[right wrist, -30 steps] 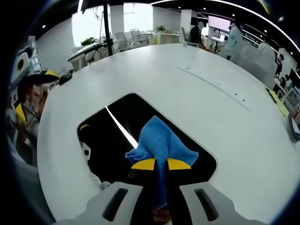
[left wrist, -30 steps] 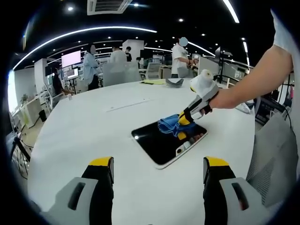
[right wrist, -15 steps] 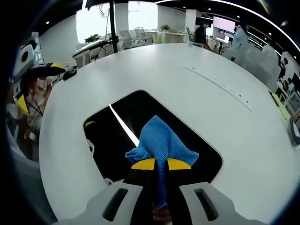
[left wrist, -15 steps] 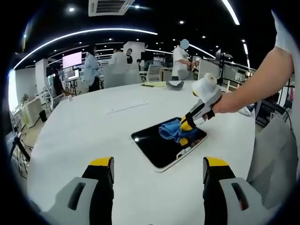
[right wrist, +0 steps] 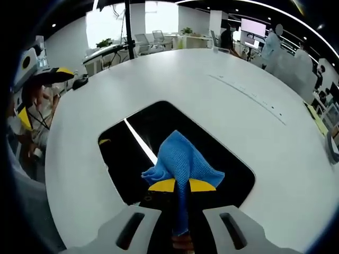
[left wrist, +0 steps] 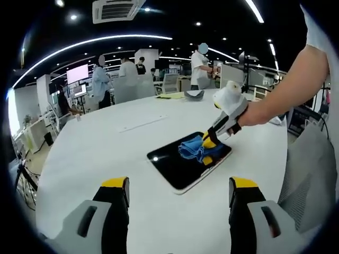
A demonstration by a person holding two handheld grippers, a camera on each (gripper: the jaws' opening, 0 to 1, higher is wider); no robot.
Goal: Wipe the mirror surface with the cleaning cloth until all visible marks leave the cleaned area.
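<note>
Right gripper view cuts off the near edge of the dark rectangular mirror [right wrist: 159, 143] behind our right gripper [right wrist: 177, 185], clamped tight on the blue cleaning cloth [right wrist: 183, 161]; marks are too faint to judge. Lying flat on the big white round table [left wrist: 106, 143], the mirror's long axis runs diagonally. Left gripper [left wrist: 177, 182] hovers gaping, holding nothing.

We see the cleaning cloth [right wrist: 183, 163] as blue woven fabric with a fine, rough, matt weave. The mirror [right wrist: 132, 153] is dark, smooth and glossy, reflecting a ceiling light strip. The table [right wrist: 212, 100] looks white, smooth and faintly satin. The right gripper [right wrist: 181, 186] looks like matt plastic.
</note>
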